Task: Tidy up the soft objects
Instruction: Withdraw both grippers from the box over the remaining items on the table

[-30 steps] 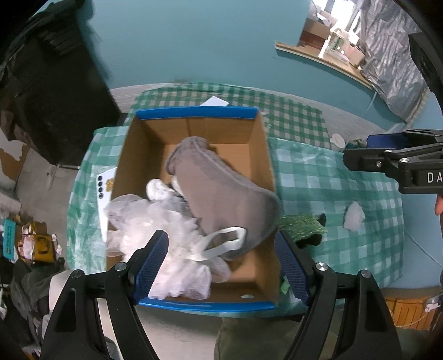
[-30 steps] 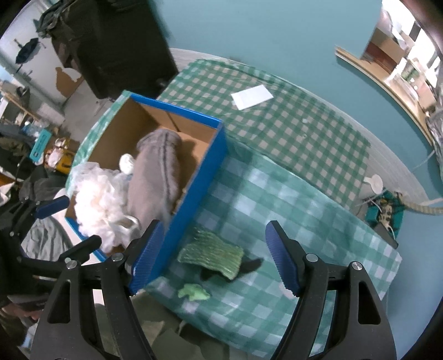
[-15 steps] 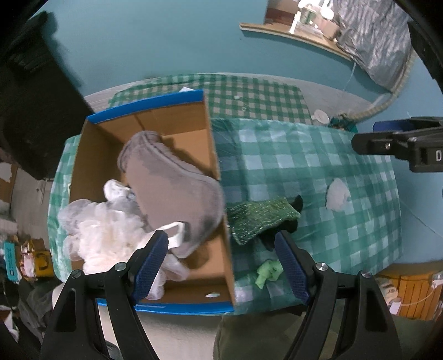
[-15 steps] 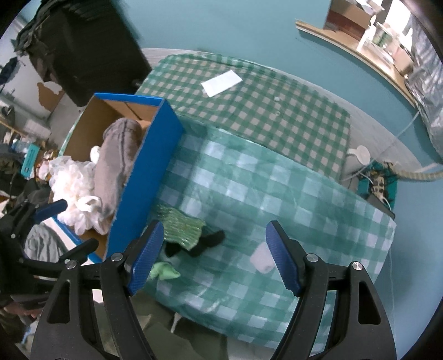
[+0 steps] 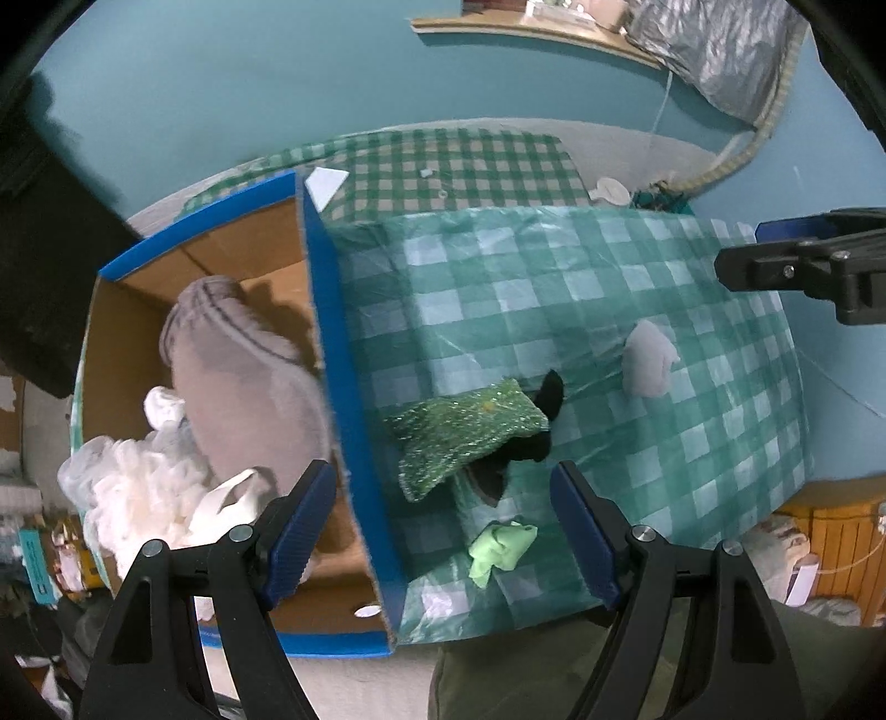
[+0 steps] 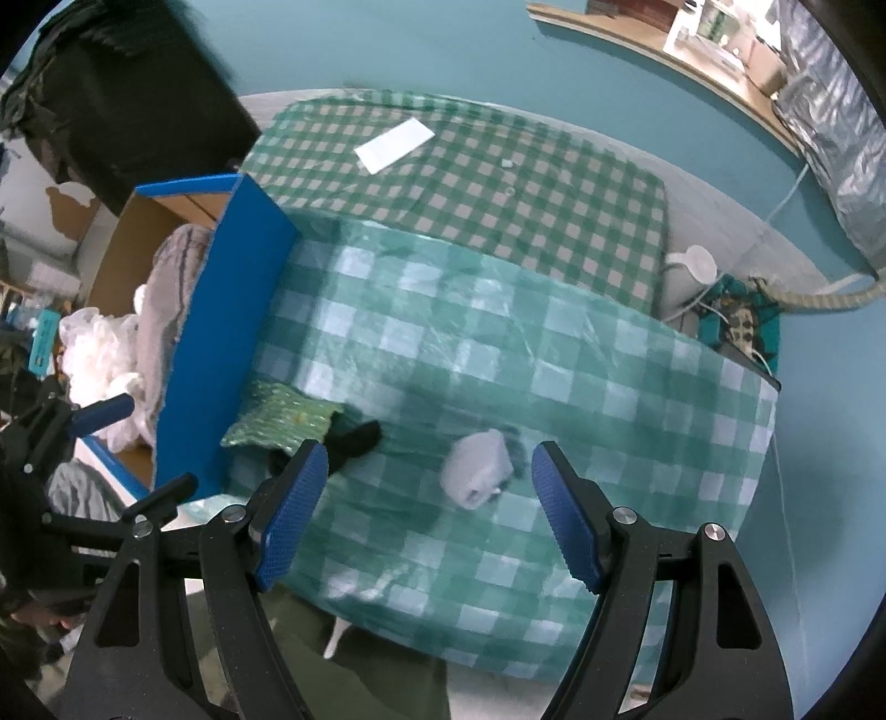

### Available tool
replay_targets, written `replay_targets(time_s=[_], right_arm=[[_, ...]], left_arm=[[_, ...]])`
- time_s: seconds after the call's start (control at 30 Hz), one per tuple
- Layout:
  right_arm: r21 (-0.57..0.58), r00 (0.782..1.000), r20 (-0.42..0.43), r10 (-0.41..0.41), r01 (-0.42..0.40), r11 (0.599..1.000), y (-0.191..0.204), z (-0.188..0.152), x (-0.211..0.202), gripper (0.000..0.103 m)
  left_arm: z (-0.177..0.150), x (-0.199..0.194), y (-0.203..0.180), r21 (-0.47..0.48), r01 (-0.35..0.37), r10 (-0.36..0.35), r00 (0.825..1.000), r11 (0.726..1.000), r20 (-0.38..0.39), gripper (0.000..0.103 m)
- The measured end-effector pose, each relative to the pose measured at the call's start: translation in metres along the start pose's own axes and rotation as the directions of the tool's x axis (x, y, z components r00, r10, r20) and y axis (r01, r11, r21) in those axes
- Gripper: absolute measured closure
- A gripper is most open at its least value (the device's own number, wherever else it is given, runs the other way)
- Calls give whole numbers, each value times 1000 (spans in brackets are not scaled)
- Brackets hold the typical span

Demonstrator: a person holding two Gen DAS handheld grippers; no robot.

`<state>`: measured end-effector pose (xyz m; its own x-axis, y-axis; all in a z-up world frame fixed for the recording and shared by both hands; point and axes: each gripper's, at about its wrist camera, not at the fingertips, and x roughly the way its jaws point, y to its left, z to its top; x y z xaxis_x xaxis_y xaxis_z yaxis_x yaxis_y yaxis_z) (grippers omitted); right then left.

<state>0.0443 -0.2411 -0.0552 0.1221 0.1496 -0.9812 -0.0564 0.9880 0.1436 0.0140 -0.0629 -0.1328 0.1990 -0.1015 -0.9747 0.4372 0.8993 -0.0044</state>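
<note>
walls: teal | shelf: wooden ledge | table: green checked cloth | floor: grey

We get soft, even indoor light in both views, brightest at the upper right, where the shelf looks washed out. Strong fisheye bending and black vignette at every corner. The right wrist view is smeared by motion blur (the checked tablecloth especially), while the cardboard box holds dark shadows inside.
</note>
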Motion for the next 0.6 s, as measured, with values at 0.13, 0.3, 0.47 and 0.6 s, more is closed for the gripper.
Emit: replay_targets(time_s=[0.13, 0.3, 0.47, 0.6], right_arm=[[16, 1000, -19, -4, 4, 1000, -9, -4, 10, 26], [40, 999, -40, 1, 0, 999, -19, -8, 23, 26], [55, 998, -55, 5, -1, 998, -25, -10, 35, 26], [69, 997, -74, 4, 1, 998, -29, -13, 45, 26]], left_arm=[[1, 14, -11, 50, -6, 7, 1000, 999, -30, 22], [4, 30, -21, 110, -20, 26, 998, 994, -55, 22], [10, 49, -23, 119, -14, 24, 996, 993, -83, 22], [12, 65, -26, 127, -7, 20, 995, 992, -99, 22]])
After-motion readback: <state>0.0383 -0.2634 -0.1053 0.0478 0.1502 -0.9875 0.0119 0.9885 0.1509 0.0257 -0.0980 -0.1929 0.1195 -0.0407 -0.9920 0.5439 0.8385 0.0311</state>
